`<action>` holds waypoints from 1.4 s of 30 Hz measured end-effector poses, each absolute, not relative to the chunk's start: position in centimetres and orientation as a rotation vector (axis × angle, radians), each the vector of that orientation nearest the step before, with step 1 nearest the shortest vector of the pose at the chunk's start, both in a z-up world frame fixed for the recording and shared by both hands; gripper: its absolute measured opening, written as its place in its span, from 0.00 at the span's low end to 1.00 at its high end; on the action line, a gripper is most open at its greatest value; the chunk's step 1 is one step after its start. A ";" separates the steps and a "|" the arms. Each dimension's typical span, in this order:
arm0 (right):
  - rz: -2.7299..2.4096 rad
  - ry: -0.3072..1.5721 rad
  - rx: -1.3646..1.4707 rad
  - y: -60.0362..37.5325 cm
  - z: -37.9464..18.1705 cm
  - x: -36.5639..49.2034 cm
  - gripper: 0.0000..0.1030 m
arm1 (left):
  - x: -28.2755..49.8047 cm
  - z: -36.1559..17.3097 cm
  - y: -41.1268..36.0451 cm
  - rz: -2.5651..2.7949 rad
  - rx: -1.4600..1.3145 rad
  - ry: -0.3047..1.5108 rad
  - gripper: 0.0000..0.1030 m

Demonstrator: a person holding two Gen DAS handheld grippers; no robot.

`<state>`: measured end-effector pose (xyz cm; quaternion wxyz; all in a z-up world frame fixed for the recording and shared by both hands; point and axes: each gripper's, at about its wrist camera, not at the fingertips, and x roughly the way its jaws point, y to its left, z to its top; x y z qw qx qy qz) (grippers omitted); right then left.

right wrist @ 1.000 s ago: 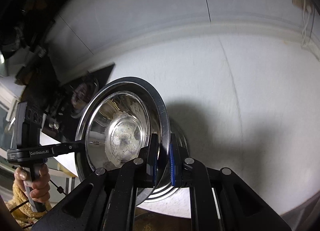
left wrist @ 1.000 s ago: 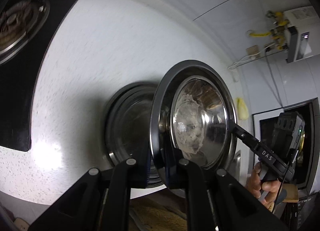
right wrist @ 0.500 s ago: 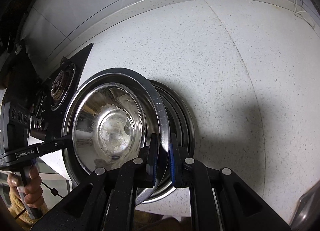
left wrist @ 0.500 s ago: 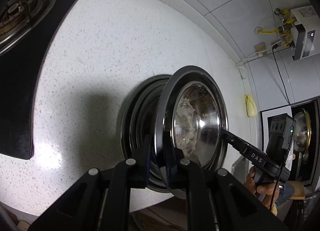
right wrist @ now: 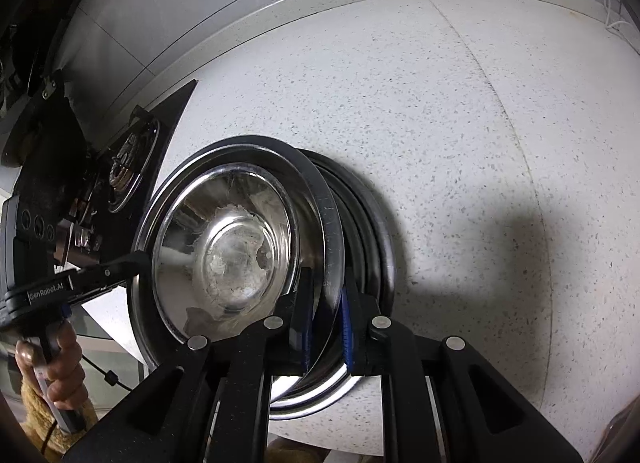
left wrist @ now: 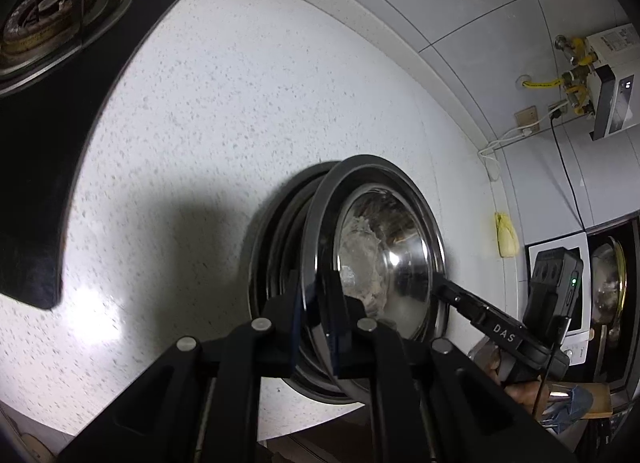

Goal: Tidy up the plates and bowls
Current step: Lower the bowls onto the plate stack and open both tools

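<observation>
Where a second ago the steel bowl [left wrist: 384, 275] hung above the stack of bowls [left wrist: 276, 271] with a gap showing, it now sits low against it, and the white speckled desk [left wrist: 240, 123] fills far more of both views, since both grippers have come down.

The left hand-held gripper [left wrist: 318, 327] is pressed almost together, pinching the bowl's rim on its near left side, one blue pad on the outer wall and the other inside. The right hand-held gripper [right wrist: 326, 327] is squeezed just as tight on the opposite rim, its blue pads on either face of the metal. Between them the bowl is held tilted, its shiny inside smeared with whitish residue.

Just beyond the left gripper's fingertips the stack rests on the desk, and the held bowl overlaps its top rim; whether it is fully seated I cannot tell. Farther out to the left lies a black stove top [left wrist: 52, 111] with a burner [left wrist: 44, 19]. Across the bowl, a hand [right wrist: 60, 371] grips the left gripper's handle.
</observation>
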<state>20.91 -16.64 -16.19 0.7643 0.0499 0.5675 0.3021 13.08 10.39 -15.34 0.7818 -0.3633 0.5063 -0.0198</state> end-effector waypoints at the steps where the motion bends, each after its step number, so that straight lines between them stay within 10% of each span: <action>1: 0.653 1.233 0.108 -16.7 -16.2 21.0 0.11 | 13.0 -15.5 10.2 -0.042 -0.789 1.097 0.09; 42: 0.507 1.079 -0.120 -13.7 -14.9 18.3 0.15 | 12.3 -12.0 8.0 0.214 -0.561 1.055 0.12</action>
